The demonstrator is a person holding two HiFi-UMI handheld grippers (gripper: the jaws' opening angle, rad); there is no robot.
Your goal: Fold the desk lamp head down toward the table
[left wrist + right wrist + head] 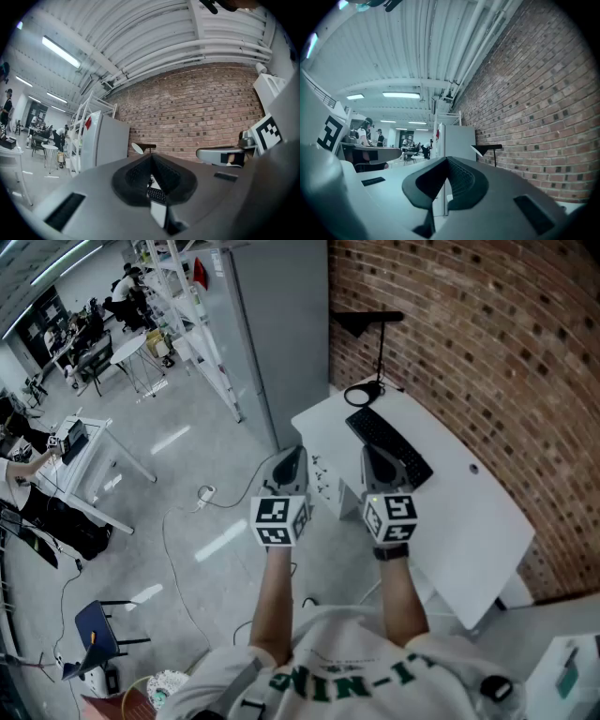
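A black desk lamp stands upright at the far end of the white table, against the brick wall, with its flat head held out level on a thin stem above a ring base. My left gripper hangs short of the table's near-left corner, its jaws shut and empty. To its right, my right gripper is over the table's near part, also shut on nothing. Both point level toward the lamp and are well apart from it. The left gripper has the lamp just above its tips. The right gripper has the lamp up to its right.
A black keyboard lies on the table between the grippers and the lamp. A tall grey cabinet stands left of the lamp, with white shelving beyond it. The brick wall runs along the table's right. Cables lie on the floor.
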